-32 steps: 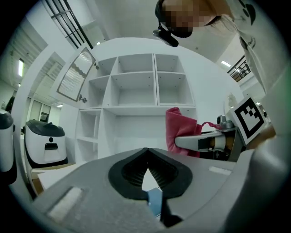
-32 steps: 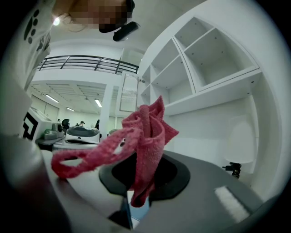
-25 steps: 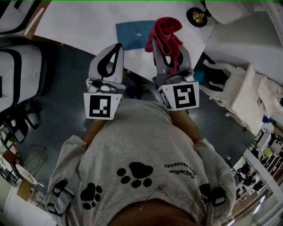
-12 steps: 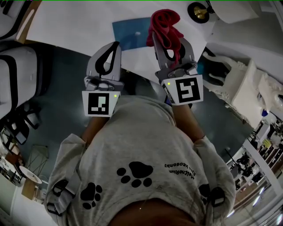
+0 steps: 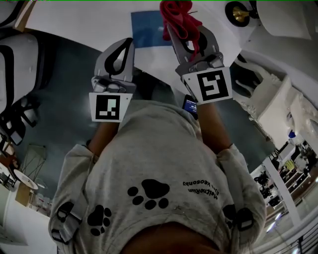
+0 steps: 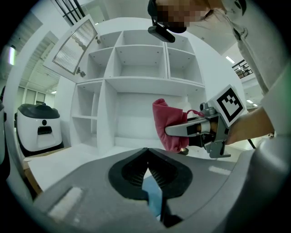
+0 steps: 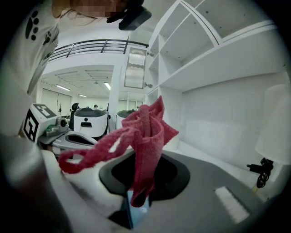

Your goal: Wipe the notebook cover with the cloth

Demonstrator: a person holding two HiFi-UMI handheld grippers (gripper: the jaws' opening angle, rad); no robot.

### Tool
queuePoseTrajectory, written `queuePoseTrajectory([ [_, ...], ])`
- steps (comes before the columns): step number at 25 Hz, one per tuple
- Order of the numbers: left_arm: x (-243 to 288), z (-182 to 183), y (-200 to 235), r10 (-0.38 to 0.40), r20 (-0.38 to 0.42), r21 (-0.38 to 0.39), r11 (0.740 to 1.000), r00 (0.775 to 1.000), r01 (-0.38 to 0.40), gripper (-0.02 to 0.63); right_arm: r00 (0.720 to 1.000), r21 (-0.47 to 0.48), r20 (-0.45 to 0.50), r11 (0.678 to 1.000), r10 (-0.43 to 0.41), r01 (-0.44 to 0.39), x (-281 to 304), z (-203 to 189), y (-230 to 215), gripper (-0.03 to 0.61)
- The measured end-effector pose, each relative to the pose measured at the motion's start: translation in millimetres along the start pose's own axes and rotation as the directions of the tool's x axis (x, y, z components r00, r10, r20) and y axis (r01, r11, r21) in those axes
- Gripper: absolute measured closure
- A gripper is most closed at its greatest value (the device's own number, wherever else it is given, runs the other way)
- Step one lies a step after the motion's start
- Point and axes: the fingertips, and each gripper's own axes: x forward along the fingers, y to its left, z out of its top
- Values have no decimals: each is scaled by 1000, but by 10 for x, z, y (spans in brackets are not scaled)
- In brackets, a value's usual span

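Right claw (image 5: 186,30) pinches a crumpled, nubby red cloth (image 5: 174,10) at upper centre; left claw (image 5: 126,45) closed, empty, below the flat blue notebook (image 5: 146,31).

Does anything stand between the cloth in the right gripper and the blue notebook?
Nothing visible does. The cloth, clamped in the right gripper, hangs at the notebook's right edge; the shut left gripper is clear of that gap.

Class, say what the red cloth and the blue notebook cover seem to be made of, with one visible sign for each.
The cloth looks like soft terry or microfibre fabric with a matt finish: its surface is fuzzy and it folds and hangs limply. The notebook cover is probably smooth card or plastic: it lies flat and evenly blue with no visible texture. The pictures leave open which.
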Motion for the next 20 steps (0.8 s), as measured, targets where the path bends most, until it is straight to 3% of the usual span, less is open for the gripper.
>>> queuePoseTrajectory([
  [11, 151, -609, 14, -10, -122, -27, 1000, 993, 7, 615, 983, -110, -149, 986, 108, -125, 357, -498, 36, 520],
  [17, 236, -917, 39, -21, -201, -31, 999, 979, 15, 615, 936, -261, -307, 930, 173, -258, 596, -889, 110, 520],
  [20, 266, -1062, 40, -29, -241, -38, 999, 970, 20, 615, 906, -273, -373, 910, 198, -312, 705, -1043, 137, 520],
])
